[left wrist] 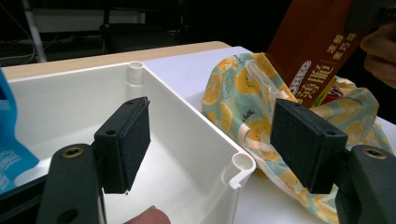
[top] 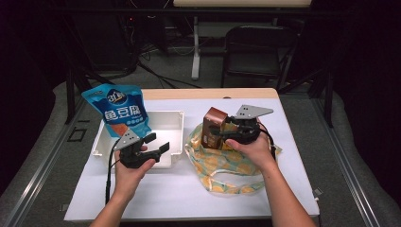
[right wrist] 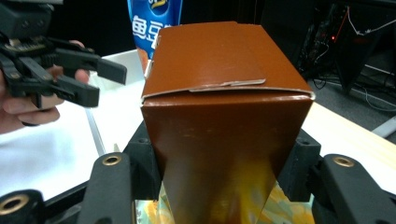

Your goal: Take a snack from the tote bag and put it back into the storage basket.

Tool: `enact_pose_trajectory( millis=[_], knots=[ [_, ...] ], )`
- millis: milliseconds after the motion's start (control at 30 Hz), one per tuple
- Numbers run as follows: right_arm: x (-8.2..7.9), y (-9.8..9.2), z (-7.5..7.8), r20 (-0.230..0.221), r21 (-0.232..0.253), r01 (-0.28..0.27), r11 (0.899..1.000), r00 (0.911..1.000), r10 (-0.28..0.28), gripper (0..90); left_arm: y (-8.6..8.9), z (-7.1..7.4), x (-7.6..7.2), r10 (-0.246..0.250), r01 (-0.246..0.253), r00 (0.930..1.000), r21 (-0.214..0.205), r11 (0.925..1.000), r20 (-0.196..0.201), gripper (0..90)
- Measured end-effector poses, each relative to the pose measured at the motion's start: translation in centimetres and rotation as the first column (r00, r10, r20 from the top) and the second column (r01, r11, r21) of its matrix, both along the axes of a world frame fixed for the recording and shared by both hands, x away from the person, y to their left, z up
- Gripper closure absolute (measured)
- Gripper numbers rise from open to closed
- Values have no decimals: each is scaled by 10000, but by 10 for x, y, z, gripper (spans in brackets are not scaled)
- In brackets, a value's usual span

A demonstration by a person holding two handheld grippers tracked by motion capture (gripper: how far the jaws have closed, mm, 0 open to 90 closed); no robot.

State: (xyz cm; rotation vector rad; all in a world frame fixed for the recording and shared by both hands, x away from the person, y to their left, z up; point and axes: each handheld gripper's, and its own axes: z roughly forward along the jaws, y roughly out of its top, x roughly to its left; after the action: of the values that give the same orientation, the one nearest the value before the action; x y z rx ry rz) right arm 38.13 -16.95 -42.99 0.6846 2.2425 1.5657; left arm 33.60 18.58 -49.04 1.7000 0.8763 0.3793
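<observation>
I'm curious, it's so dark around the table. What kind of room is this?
Probably a lab or recording studio: black curtains around a lit table, cables and electronics on the floor, and an empty folding chair behind.

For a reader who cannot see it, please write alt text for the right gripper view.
The right gripper clamps a brown carton between its black jaws, above a lemon-print cloth bag. Behind stand a blue pouch and, at left, the left gripper, open, in a hand.
</observation>
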Motion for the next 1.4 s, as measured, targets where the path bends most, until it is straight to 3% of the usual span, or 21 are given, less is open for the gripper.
enact_pose_trajectory(
  millis=[367, 400, 600, 800, 1033, 1233, 1400],
  knots=[
    [-7, -8, 22, 103, 353, -300, 9989, 9995, 297, 435, -8, 7, 1, -440, 443, 9984, -78, 9990, 365, 283],
    [-7, -9, 23, 87, 339, -361, 9988, 9993, 359, 435, -8, 8, 1, -733, 737, 9968, -103, 9972, 324, 282],
    [-10, -13, 31, 104, 440, -550, 9975, 9985, 546, 435, -16, 12, 1, -1225, 1236, 9912, -188, 9922, 500, 277],
    [-14, -15, 39, 72, 444, -986, 9941, 9951, 984, 435, -27, 20, 2, -1983, 2000, 9776, -185, 9796, 701, 272],
    [-21, -15, 43, 71, 596, -1513, 9867, 9885, 1511, 435, -43, 25, 4, -2940, 2956, 9529, -112, 9553, 740, 268],
    [-27, -8, 44, 73, 565, -2253, 9727, 9743, 2252, 435, -60, 24, 3, -3601, 3602, 9299, 119, 9328, 745, 251],
    [-30, -3, 45, 103, 631, -2761, 9591, 9611, 2760, 435, -69, 24, 2, -4241, 4249, 9021, 77, 9052, 794, 252]
  ],
)
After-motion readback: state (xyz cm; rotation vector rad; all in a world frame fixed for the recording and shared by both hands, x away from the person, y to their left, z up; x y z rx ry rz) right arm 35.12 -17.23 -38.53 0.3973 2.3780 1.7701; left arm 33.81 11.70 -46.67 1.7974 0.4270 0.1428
